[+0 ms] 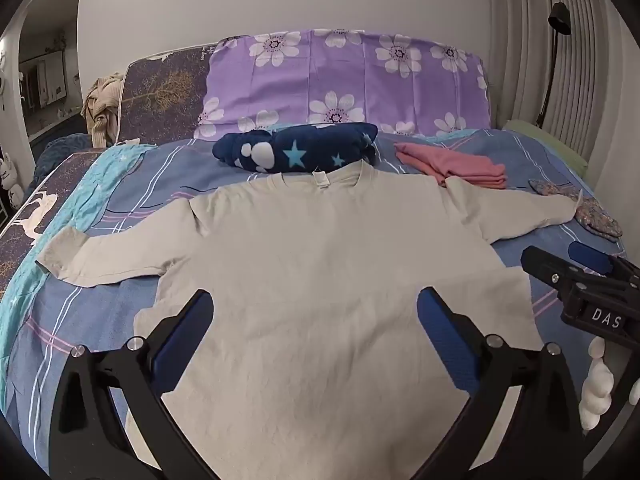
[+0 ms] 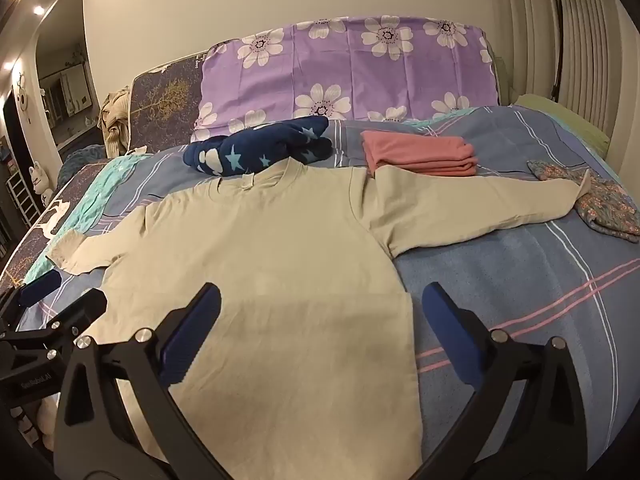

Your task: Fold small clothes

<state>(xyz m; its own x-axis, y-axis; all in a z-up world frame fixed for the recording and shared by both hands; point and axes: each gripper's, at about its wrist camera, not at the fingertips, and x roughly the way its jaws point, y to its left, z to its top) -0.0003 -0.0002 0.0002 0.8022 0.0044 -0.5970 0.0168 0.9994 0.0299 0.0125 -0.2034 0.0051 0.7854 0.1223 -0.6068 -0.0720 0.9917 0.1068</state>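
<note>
A beige long-sleeved shirt [image 1: 320, 264] [image 2: 272, 264] lies flat on the bed, collar toward the pillows, both sleeves spread out sideways. My left gripper [image 1: 314, 304] hovers open over the shirt's lower body, nothing between its blue pads. My right gripper [image 2: 320, 300] is open too, above the shirt's lower right edge; its left finger is over the cloth, its right finger over the blanket. In the left wrist view the right gripper [image 1: 580, 264] shows at the right edge. The left gripper [image 2: 40, 292] shows at the left edge of the right wrist view.
A folded pink garment [image 1: 456, 166] [image 2: 420, 152] and a navy star-patterned bundle [image 1: 296, 150] [image 2: 256, 150] lie behind the collar. A small floral cloth [image 1: 592, 216] [image 2: 600, 204] touches the right sleeve's cuff. Purple flowered pillows [image 1: 344, 80] stand at the back on the blue striped blanket [image 2: 520, 280].
</note>
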